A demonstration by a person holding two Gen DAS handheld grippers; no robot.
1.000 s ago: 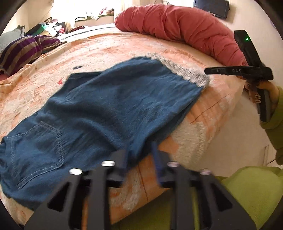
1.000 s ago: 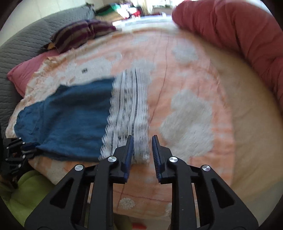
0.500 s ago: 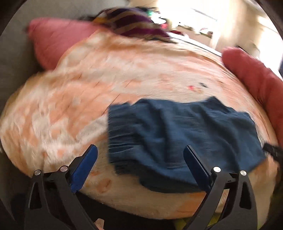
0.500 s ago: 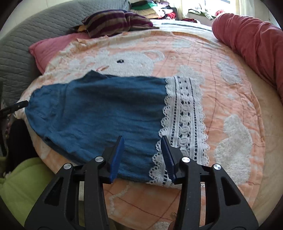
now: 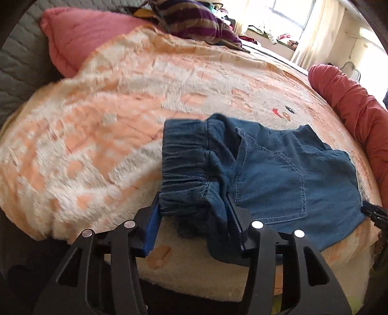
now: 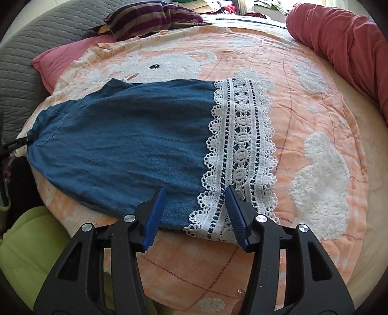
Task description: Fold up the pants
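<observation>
pants (image 6: 126, 143) on blanket (image 6: 303, 116) | pillow (image 6: 55, 63) behind | bolster (image 6: 339, 41) right

No words, numbers or labels can be read anywhere. The blanket (image 6: 303, 101) has only pictures of white bears on it, and the pants (image 6: 126, 135) show just stitching and white lace, with no writing at all.

A peach bear-print blanket (image 6: 303, 126) covered the bed; far left lay a pink pillow (image 5: 80, 36) and striped cushion (image 6: 150, 19), right a red bolster (image 6: 339, 41)
</observation>
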